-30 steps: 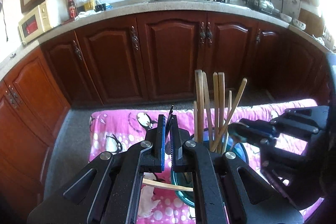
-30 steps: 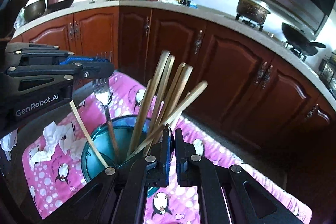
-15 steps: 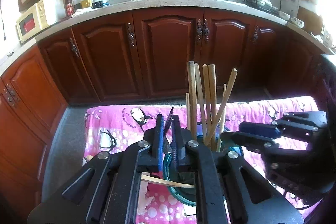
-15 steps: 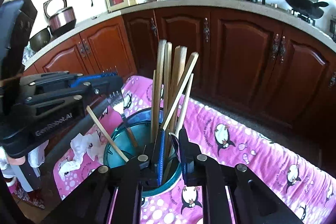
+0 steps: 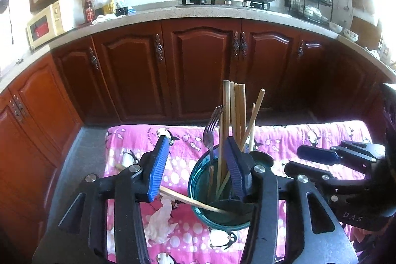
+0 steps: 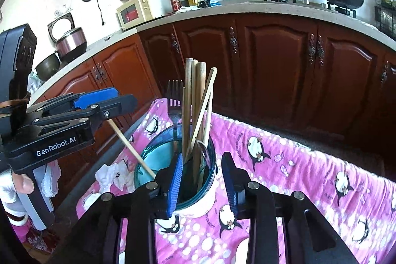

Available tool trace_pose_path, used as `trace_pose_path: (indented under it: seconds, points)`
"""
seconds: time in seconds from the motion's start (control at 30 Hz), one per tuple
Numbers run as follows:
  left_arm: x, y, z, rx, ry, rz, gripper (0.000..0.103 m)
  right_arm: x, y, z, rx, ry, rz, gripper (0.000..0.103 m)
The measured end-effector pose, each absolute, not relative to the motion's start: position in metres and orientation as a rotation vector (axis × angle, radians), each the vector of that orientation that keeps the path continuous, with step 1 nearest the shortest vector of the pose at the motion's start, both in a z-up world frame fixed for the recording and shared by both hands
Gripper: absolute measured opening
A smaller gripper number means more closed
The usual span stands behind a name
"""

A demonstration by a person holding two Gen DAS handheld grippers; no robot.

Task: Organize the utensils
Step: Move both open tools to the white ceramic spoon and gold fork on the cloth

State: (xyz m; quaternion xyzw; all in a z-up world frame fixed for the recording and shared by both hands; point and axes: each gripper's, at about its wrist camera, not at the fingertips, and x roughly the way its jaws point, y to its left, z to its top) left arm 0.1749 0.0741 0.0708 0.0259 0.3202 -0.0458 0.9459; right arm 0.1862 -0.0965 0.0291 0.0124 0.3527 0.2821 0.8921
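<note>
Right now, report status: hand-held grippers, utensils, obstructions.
Left hand-held gripper and right hand-held gripper open, jaws just opened, holding nothing. Fork and chopsticks upright in the teal cup. One chopstick leaning across its rim.

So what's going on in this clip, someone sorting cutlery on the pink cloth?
A person with a handheld gripper in each hand is loading utensils into a teal glass cup on the penguin-print cloth. The fork and a bundle of wooden chopsticks stand upright in the cup, and one stray chopstick leans out over its rim. The left gripper and right gripper have both just been opening; neither holds anything now. A crumpled tissue lies beside the cup.
</note>
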Motion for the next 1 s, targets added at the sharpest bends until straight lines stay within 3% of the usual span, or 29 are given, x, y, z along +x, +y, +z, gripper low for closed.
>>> trace_pose_path:
  seconds: [0.67, 1.0]
  points:
    - [0.112, 0.043, 0.078, 0.053, 0.638, -0.156, 0.050, 0.126, -0.165, 0.025, 0.064, 0.745, 0.497, 0.039]
    - [0.095, 0.024, 0.051, -0.036, 0.734, -0.306, 0.051, 0.112, -0.223, -0.030, 0.102, 0.885, 0.413, 0.040]
